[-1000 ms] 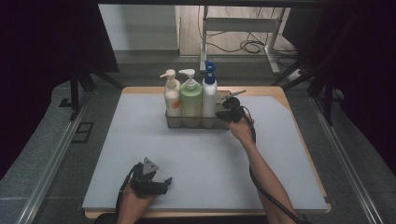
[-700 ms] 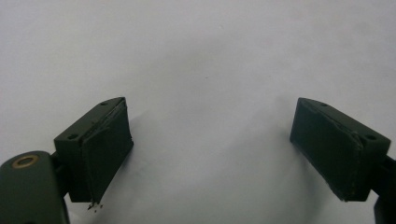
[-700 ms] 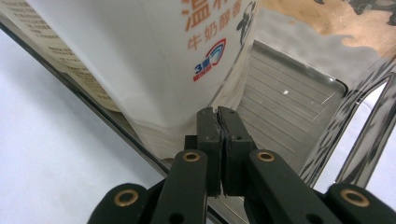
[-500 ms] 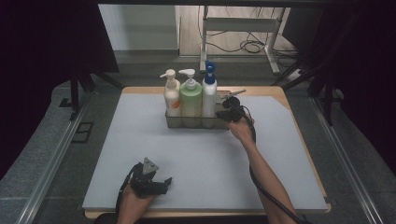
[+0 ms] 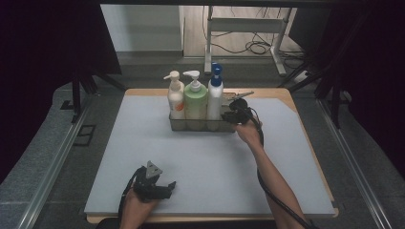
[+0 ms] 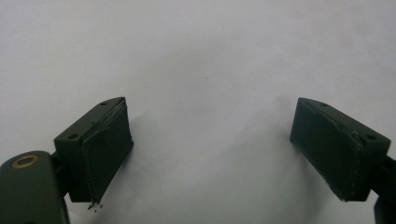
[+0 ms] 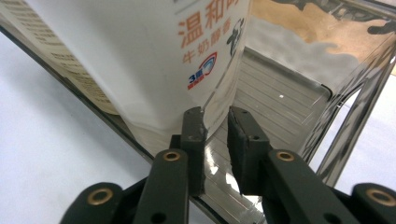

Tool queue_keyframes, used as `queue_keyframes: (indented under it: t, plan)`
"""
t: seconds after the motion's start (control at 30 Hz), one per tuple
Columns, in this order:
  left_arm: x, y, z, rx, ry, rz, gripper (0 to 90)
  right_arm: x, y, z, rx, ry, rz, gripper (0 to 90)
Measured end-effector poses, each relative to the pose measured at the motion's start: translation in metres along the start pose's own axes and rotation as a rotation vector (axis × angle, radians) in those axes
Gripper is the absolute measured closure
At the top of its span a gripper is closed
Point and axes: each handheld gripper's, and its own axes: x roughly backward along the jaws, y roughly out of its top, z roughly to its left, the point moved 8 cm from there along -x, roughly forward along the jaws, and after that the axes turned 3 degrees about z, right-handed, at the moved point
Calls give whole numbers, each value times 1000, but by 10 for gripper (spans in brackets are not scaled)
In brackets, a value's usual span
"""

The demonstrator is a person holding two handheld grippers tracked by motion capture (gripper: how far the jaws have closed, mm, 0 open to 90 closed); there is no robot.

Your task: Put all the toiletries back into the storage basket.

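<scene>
Clear plastic forms the caddy (image 5: 203,125) at the far middle of the tabletop (image 5: 286,157), holding three pump bottles: cream, green, and the white blue-capped bottle (image 5: 215,102). Well in front of the caddy and to its left, the left gripper (image 5: 168,186) rests with fingers spread wide on nothing. At the caddy's right end, the right gripper (image 7: 215,122) has just been opening; its fingers (image 7: 194,130) straddle the wall with a gap. A clean release likely needs a wider spread, then a straight pull back to avoid tipping the white bottle.
</scene>
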Motion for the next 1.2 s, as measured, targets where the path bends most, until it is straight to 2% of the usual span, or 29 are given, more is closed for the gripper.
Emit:
queue_keyframes:
  t: [0.23, 0.37, 0.83, 1.2]
  plan:
    - [0, 0, 0, -1, 1, 1, 119, 7, 1, -1, 14, -17, -11, 686]
    - [0, 0, 0, 0, 1, 0, 119, 17, 3, -2, 15, -27, -32, 634]
    - [0, 0, 0, -1, 0, 0, 119, 42, 5, 6, 49, 1, -71, 440]
    - [0, 0, 0, -1, 1, 0, 119, 53, -1, 16, 91, 16, -78, 319]
